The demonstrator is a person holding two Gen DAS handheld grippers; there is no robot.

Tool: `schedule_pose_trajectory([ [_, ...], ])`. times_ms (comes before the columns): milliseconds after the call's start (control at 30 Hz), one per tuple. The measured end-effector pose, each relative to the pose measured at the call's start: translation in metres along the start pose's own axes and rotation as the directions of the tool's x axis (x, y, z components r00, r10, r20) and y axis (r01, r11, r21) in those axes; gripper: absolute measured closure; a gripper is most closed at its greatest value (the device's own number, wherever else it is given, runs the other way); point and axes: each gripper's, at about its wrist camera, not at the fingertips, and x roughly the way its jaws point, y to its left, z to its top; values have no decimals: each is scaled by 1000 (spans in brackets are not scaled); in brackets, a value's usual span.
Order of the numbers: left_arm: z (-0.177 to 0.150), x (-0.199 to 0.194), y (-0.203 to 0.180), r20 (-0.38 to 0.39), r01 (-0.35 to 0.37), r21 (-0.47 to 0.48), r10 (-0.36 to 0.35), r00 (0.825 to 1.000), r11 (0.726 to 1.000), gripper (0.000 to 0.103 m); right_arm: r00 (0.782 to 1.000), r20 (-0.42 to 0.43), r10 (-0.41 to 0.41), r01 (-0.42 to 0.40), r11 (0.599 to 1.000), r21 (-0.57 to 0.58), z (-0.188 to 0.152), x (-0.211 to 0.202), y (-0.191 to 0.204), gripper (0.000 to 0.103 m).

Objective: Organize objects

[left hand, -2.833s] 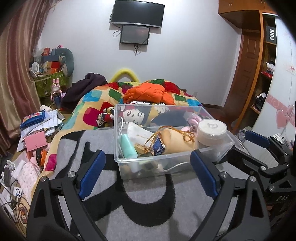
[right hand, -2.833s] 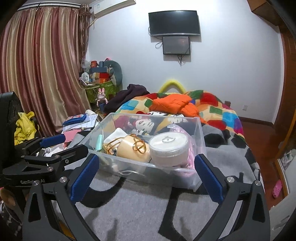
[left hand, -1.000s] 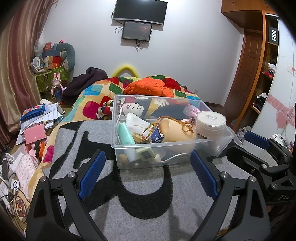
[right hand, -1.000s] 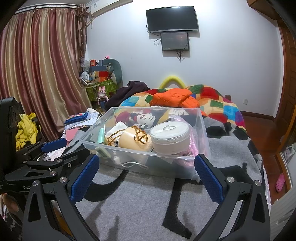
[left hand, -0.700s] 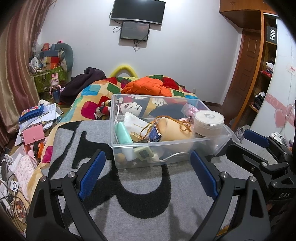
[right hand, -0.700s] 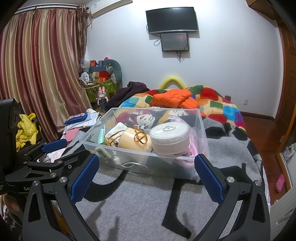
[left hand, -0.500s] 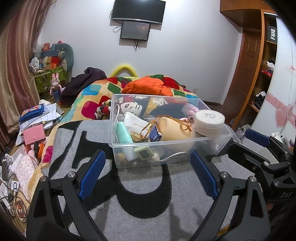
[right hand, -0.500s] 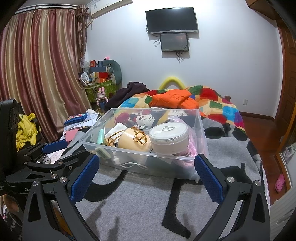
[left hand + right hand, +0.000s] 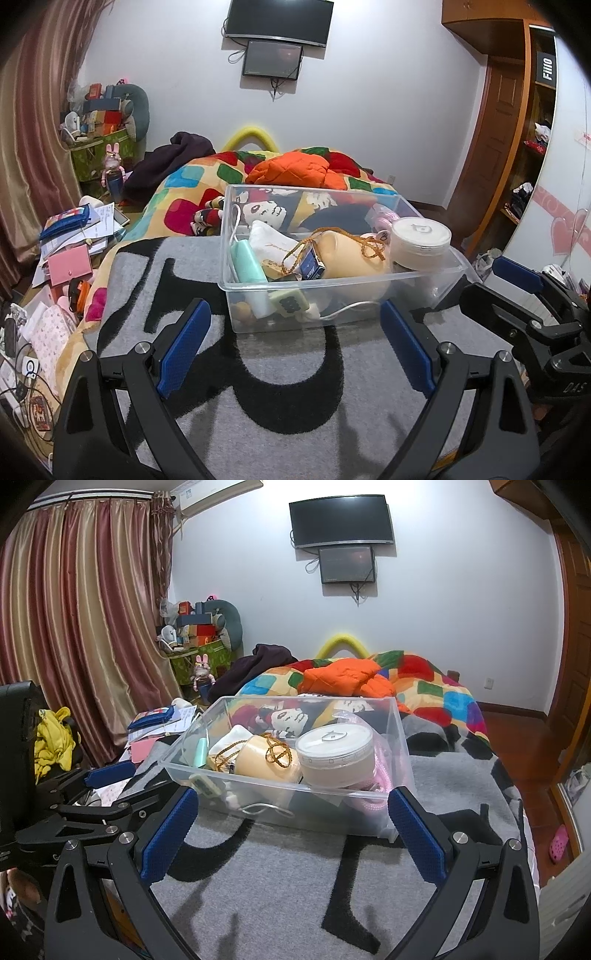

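Bedroom clutter frames a grey-and-black blanket point(image 9: 258, 387) spread across the bed, where a clear plastic bin point(image 9: 424, 275) sits already loaded: a round white container point(image 9: 421, 242), a peach-coloured pouch with gold cord point(image 9: 351, 254), a mint-green tube point(image 9: 247, 264) and a small blue box point(image 9: 313, 266) all lie inside. Judging from this, the gathering looks largely done on the bed, though papers and a pink wallet point(image 9: 70, 264) lie heaped beside it. Both tools hover just short of the bin, level and pointing at its near wall. The left gripper point(image 9: 293, 347) stands spread wide and empty; the right gripper point(image 9: 291, 829) likewise gapes, holding nothing.
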Motion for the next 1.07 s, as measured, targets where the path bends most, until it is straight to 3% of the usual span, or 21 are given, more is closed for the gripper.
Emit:
schedule_pose_trajectory([
  [1067,3,-5,2,-6,1,-5,-1,1000,1000,9,1000,-10,-11,12,1000,15,-1,5,-4,1],
])
